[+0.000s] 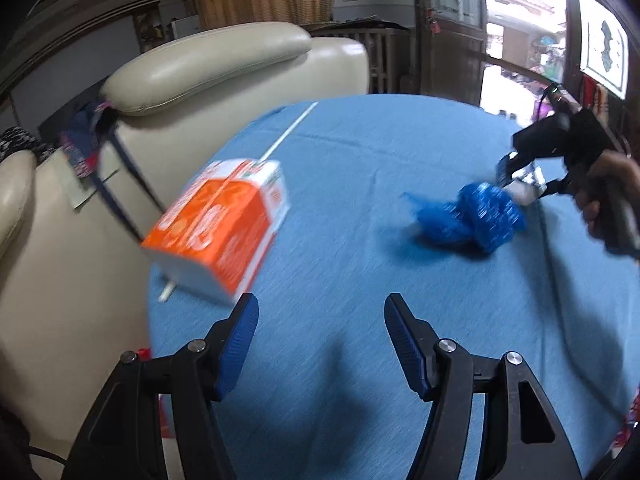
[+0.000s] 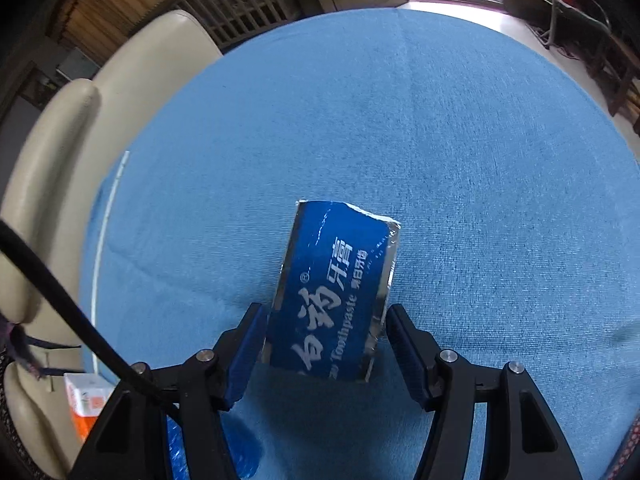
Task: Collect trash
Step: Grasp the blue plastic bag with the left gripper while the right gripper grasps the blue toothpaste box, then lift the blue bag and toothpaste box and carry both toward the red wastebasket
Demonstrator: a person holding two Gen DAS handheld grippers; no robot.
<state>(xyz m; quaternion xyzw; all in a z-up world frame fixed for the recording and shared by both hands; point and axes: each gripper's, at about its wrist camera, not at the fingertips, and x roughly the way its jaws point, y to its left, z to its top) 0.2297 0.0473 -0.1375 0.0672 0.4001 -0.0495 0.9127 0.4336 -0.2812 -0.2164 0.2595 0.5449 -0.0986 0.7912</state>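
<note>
An orange and white carton (image 1: 224, 236) lies near the left edge of the blue table (image 1: 360, 152), just ahead and left of my open, empty left gripper (image 1: 320, 312). A crumpled blue plastic bag (image 1: 472, 216) lies at the right, under my right gripper (image 1: 520, 184). In the right wrist view a blue toothpaste box (image 2: 332, 292) stands between the fingers of my right gripper (image 2: 324, 320). The jaws are wide and the box touches the left pad (image 2: 250, 344); a gap shows at the right pad. The carton (image 2: 86, 400) and the bag (image 2: 176, 452) show at the bottom left.
A cream leather sofa (image 1: 224, 64) stands along the table's left side, with a cloth bag (image 1: 86, 148) hanging on it. A thin white stick (image 1: 288, 136) lies near the table's left edge. A doorway and wooden furniture are behind.
</note>
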